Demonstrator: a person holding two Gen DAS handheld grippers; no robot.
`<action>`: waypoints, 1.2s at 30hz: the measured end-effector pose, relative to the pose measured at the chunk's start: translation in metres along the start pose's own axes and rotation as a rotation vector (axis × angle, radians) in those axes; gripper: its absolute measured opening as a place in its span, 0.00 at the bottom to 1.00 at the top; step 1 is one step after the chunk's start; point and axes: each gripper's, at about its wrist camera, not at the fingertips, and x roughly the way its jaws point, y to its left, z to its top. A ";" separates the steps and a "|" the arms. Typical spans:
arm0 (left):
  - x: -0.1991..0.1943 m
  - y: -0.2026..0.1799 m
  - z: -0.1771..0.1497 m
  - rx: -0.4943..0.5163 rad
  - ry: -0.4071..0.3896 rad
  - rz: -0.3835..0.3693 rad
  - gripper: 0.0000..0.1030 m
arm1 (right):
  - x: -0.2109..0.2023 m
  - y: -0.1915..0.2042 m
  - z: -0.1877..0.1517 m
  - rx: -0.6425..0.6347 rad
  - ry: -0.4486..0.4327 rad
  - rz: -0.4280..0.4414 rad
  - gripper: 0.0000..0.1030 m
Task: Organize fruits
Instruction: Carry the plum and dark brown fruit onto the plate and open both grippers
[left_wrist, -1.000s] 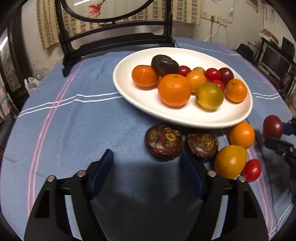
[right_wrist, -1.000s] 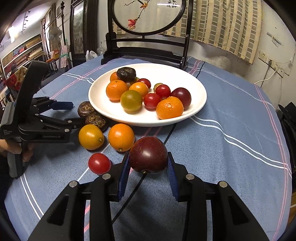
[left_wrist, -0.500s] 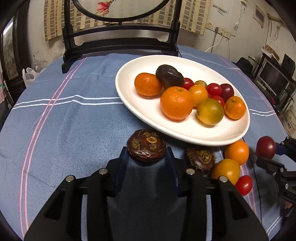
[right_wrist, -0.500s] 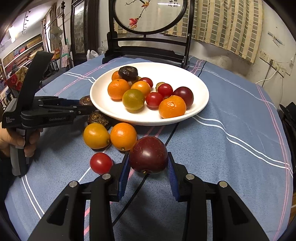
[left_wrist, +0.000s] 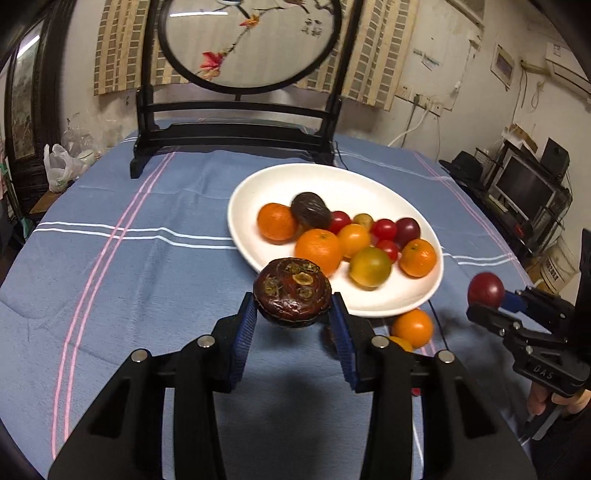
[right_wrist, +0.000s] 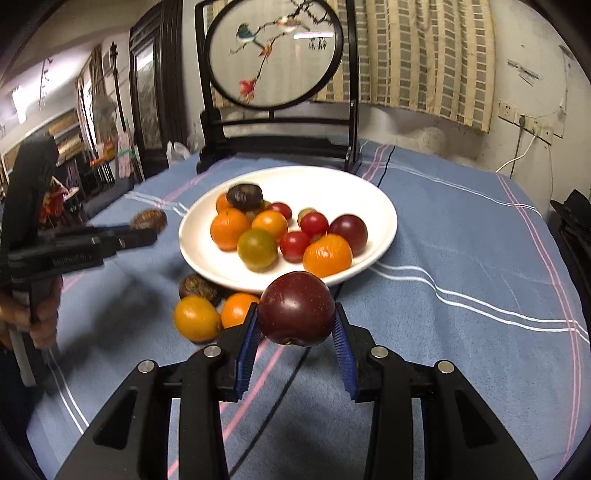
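My left gripper (left_wrist: 293, 325) is shut on a dark brown water chestnut (left_wrist: 292, 291) and holds it above the blue cloth, just short of the white plate (left_wrist: 280, 177). My right gripper (right_wrist: 295, 334) is shut on a dark red plum (right_wrist: 296, 308), lifted in front of the plate (right_wrist: 373, 192). The plate holds several oranges, cherry tomatoes, a plum and a brown chestnut. On the cloth by the plate's near rim lie a second water chestnut (right_wrist: 195, 286), a yellow-orange fruit (right_wrist: 197, 324) and an orange (right_wrist: 238, 308). The right gripper with its plum (left_wrist: 485, 290) shows in the left wrist view.
A black wooden stand with a round embroidered screen (left_wrist: 236, 129) stands at the table's far edge behind the plate. A black cable (right_wrist: 288, 373) runs over the cloth under my right gripper. Shelves and clutter lie beyond the table's right edge (left_wrist: 524, 192).
My left gripper closed on the water chestnut and lifted it off the cloth. My right gripper rose with the plum. Both views now sit higher above the table.
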 end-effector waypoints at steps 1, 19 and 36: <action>0.000 -0.003 0.001 0.006 0.002 0.004 0.39 | 0.000 0.000 0.001 0.010 -0.001 -0.008 0.38; 0.065 -0.057 0.095 0.074 0.013 0.024 0.39 | 0.054 0.009 0.066 -0.001 -0.014 -0.079 0.38; 0.064 -0.065 0.090 0.062 -0.008 0.016 0.91 | 0.053 -0.016 0.060 0.088 -0.016 -0.097 0.66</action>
